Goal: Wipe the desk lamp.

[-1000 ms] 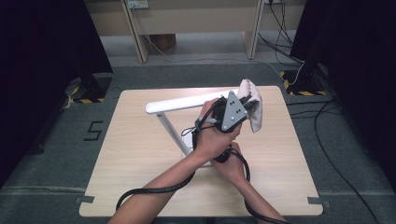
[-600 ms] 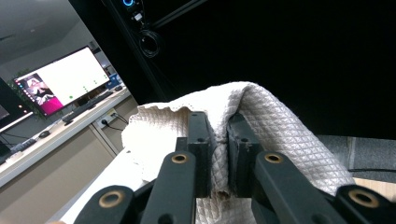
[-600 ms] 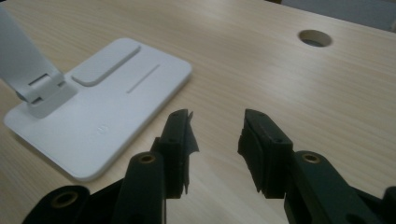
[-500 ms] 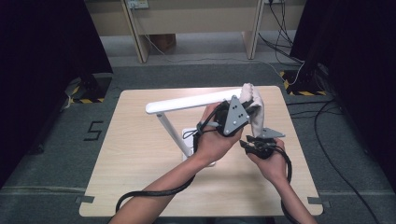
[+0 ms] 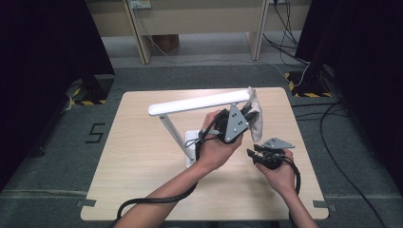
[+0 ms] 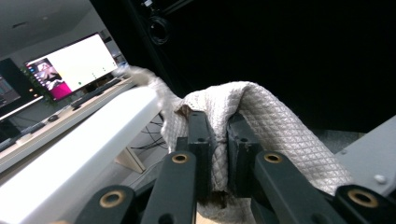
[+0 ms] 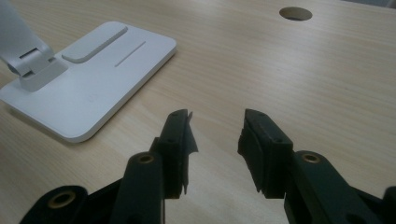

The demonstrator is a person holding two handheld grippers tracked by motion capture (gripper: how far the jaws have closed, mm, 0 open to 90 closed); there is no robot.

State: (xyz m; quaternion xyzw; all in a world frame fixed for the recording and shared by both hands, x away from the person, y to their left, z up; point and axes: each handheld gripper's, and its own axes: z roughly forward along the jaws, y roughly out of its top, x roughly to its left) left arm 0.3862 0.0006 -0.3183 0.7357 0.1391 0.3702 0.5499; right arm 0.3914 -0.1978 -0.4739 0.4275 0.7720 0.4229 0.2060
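A white desk lamp stands on the table, its long head (image 5: 199, 102) (image 6: 84, 154) stretching right above its flat base (image 5: 191, 142) (image 7: 93, 84). A beige quilted cloth (image 5: 255, 116) (image 6: 275, 126) hangs at the head's right end. My left gripper (image 5: 248, 111) (image 6: 218, 126) is shut on a fold of that cloth, right beside the lamp head's tip. My right gripper (image 5: 250, 153) (image 7: 217, 119) hovers low over the table to the right of the base and points toward it. Its jaws have just been opening and stand apart with nothing between them.
The wooden table (image 5: 142, 161) has a round cable hole (image 7: 295, 13) beyond the right gripper. Cables trail from both grippers off the near edge. Dark curtains stand at both sides, desk legs and floor cables behind. A lit monitor (image 6: 70, 63) glows far off.
My right hand has come out from under the left forearm to the table's right side, its jaws now apart. The left gripper has sunk slightly with the cloth.
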